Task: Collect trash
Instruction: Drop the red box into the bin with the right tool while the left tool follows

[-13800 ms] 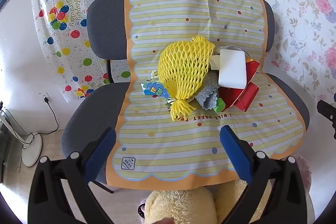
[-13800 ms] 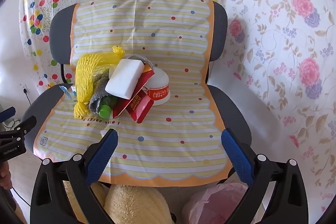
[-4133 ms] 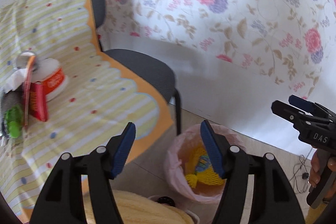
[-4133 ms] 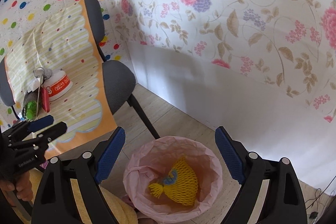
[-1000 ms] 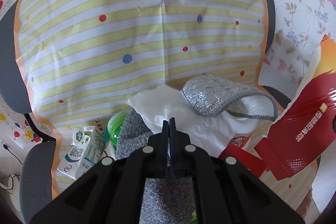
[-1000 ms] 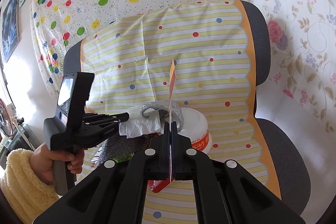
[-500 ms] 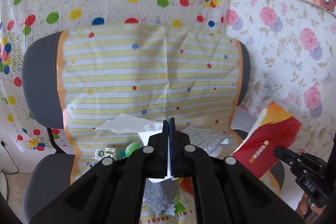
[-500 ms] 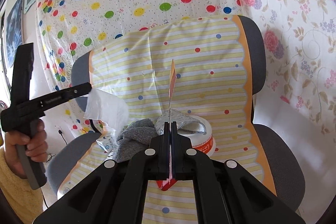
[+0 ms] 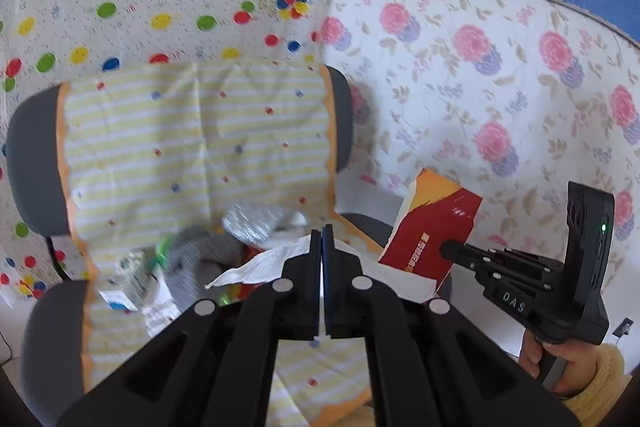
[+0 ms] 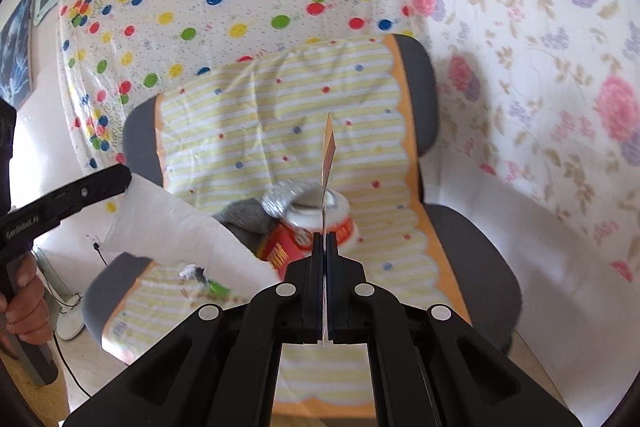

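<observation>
Legible: "DAS" in white letters on black body of right gripper point(image 9: 445, 249), seen from left wrist cam. Red carton point(image 9: 430, 229) it holds has small yellow print, too blurred to read. Left gripper point(image 10: 127, 175) body carries white lettering, not readable. Red-white tub point(image 10: 320, 229) print also blurred.
</observation>
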### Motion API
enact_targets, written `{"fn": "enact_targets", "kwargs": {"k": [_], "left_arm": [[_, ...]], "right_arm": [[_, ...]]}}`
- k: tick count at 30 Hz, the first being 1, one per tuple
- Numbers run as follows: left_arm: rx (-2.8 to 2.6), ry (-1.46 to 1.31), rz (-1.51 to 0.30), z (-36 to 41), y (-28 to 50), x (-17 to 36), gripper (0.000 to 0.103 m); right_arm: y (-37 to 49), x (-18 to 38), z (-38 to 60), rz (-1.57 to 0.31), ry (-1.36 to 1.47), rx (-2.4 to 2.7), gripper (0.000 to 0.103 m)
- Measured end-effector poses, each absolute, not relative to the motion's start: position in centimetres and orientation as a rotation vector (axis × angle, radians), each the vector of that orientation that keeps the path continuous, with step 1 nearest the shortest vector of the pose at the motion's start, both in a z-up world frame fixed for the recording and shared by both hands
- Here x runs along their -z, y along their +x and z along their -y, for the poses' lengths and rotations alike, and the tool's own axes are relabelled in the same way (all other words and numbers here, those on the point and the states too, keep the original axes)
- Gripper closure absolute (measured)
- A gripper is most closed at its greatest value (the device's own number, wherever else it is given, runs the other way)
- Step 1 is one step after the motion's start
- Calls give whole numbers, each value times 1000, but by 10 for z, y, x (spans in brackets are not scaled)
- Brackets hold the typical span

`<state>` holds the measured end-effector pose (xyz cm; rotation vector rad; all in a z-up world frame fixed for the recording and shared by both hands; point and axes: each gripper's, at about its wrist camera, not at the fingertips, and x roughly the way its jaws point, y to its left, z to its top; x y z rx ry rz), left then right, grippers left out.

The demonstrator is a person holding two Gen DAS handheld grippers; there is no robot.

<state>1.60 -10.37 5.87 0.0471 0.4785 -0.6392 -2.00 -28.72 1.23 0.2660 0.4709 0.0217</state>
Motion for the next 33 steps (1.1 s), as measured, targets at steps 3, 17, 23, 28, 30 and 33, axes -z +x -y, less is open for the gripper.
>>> {"fn": "enact_targets", "kwargs": {"k": [3,17,23,28,30,33], "left_arm": [[691,31,-524,117,-1,-32,103],[937,119,-595,210,-72,29,103],[966,142,-659,230,-77,56,103],[977,163,-707,240,-75,67,103],[988,173,-716,246,-75,68,103],[1014,199,-705,260,-80,61,103]], "right_arm": [[-49,1,298,-502,255,31,102],[-167,95,362,-673,346,328,102],[-180,138,381,-746,378,398,97],[-186,146,393,-750,423,407,96],[-189,141,396,-735,422,410,95],[-193,130,400,-701,433,413,95]]}}
